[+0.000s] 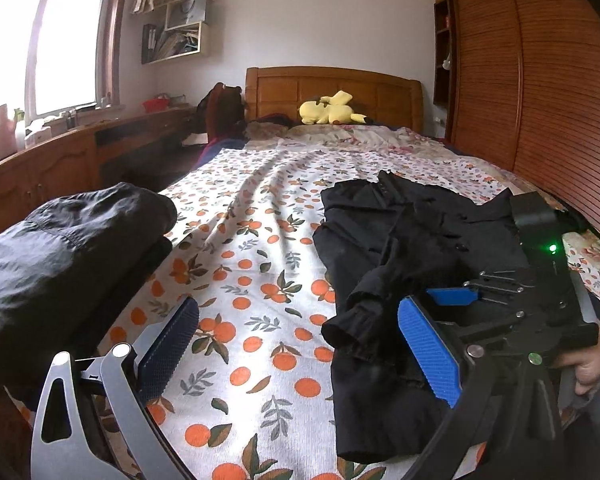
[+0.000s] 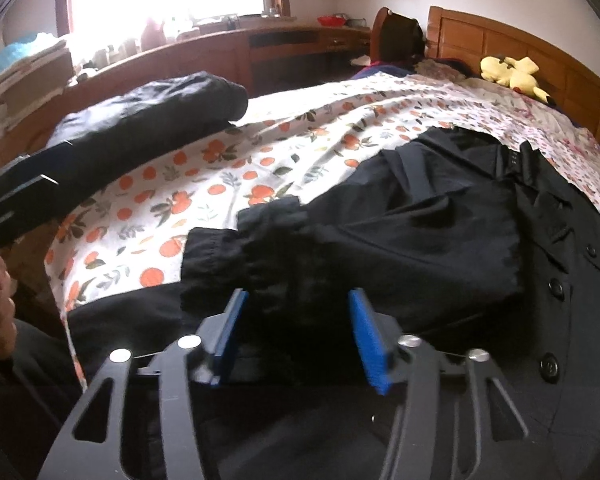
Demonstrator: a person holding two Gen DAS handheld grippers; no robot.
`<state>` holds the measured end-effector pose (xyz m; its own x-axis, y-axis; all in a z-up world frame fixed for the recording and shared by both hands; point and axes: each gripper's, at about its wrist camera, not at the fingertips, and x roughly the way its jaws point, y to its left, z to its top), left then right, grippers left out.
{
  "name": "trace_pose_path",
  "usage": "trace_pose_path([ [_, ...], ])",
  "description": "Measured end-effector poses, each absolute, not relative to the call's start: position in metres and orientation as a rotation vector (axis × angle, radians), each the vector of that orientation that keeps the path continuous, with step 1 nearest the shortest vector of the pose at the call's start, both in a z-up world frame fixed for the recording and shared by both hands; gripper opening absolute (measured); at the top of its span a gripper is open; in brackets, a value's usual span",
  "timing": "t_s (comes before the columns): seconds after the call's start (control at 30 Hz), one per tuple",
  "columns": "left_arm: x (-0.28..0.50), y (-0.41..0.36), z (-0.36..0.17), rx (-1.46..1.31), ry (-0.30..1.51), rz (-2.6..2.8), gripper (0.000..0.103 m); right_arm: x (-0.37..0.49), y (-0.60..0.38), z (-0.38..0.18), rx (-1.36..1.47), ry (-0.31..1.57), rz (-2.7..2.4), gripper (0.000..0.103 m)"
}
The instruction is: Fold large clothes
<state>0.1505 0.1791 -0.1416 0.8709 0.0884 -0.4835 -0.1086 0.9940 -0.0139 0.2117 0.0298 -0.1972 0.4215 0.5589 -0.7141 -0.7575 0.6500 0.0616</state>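
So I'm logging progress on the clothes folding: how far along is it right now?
Done: one dark garment lies folded into a bundle at the window-side edge of the bed. In hand: the right gripper has its blue pads either side of a sleeve of the black coat; whether they press on it is unclear. Left: the coat lies spread and rumpled, not yet folded. The left gripper holds nothing.

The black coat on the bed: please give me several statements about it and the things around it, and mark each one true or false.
1. The black coat lies on a bedsheet printed with oranges. True.
2. A yellow plush toy sits near the headboard. True.
3. The right gripper hangs over bare bedsheet. False: its blue pads stand on either side of the coat's sleeve.
4. The folded dark garment lies on top of the coat. False: bedsheet shows between them.
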Motion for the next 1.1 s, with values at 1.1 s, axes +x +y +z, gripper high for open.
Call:
trace_pose_path([
  [1.1, 0.194, 0.078, -0.143, 0.016, 0.492, -0.069, 0.1, 0.228, -0.221, -0.148, 0.02, 0.656, 0.484, 0.013],
])
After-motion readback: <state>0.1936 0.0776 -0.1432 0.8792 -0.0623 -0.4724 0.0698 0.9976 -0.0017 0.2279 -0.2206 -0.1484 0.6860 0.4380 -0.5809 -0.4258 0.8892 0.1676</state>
